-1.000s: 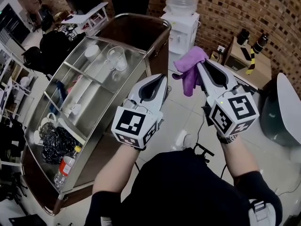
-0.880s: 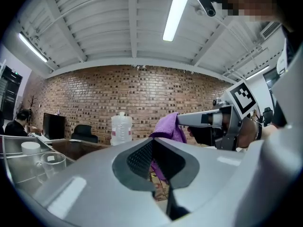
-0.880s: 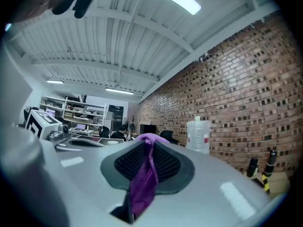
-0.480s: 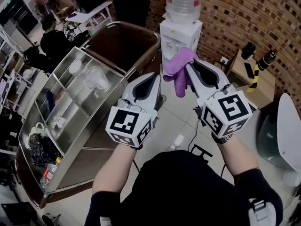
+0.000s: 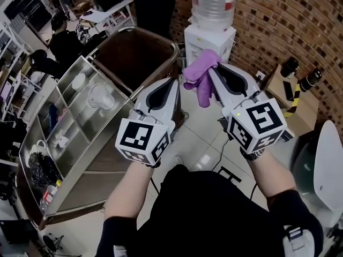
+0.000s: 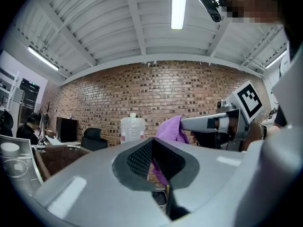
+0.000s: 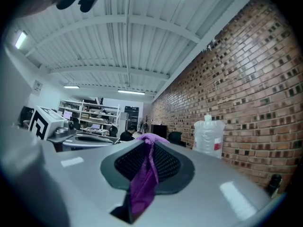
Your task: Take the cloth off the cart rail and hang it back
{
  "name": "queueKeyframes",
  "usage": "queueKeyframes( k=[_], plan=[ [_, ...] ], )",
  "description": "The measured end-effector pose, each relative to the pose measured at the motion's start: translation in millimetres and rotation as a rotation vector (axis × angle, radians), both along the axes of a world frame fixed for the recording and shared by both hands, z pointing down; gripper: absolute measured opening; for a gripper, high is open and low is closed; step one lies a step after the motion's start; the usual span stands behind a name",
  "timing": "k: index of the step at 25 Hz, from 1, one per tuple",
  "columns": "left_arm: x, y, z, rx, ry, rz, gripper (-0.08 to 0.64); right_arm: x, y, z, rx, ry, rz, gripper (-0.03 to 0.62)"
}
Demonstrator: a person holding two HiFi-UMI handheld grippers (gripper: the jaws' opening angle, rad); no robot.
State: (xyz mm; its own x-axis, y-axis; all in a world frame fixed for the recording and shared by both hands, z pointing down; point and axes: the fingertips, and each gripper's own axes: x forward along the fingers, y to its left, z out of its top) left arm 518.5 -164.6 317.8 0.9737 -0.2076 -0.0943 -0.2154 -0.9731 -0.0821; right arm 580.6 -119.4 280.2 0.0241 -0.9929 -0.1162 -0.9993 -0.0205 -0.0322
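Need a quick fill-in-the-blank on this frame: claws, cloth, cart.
1. The right claw is shut on a ____ cloth.
2. The left claw is shut and holds ____.
3. In the head view, the cart stands on the person's ____ side.
Missing words: purple; nothing; left.

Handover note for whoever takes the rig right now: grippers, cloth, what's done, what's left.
Left gripper: shut, nothing in it, held level beside the right one.
Right gripper: shut on the purple cloth, which is pinched at the tips with the rest hanging down.
Cloth: off the cart rail, in the air to the right of the cart's end, on the water dispenser side. It touches nothing but the right gripper.
Done: cloth taken off the rail.
Left: bring it over the rail, drape it there, open the right gripper and pull clear. The left gripper is free to straighten it.
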Motion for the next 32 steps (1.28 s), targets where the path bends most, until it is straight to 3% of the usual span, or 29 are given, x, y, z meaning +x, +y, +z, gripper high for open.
queueKeyframes(
  k=[19, 32],
  plan=[
    [84, -112, 4, 0.005, 0.022, -0.066, 0.005, 81, -130, 3, 0.001, 0.016, -0.087, 0.055],
    [117, -185, 3, -0.232, 0.063, -0.014, 0.107, 91, -221, -7, -0.004, 0.043, -0.205, 0.055]
  ],
)
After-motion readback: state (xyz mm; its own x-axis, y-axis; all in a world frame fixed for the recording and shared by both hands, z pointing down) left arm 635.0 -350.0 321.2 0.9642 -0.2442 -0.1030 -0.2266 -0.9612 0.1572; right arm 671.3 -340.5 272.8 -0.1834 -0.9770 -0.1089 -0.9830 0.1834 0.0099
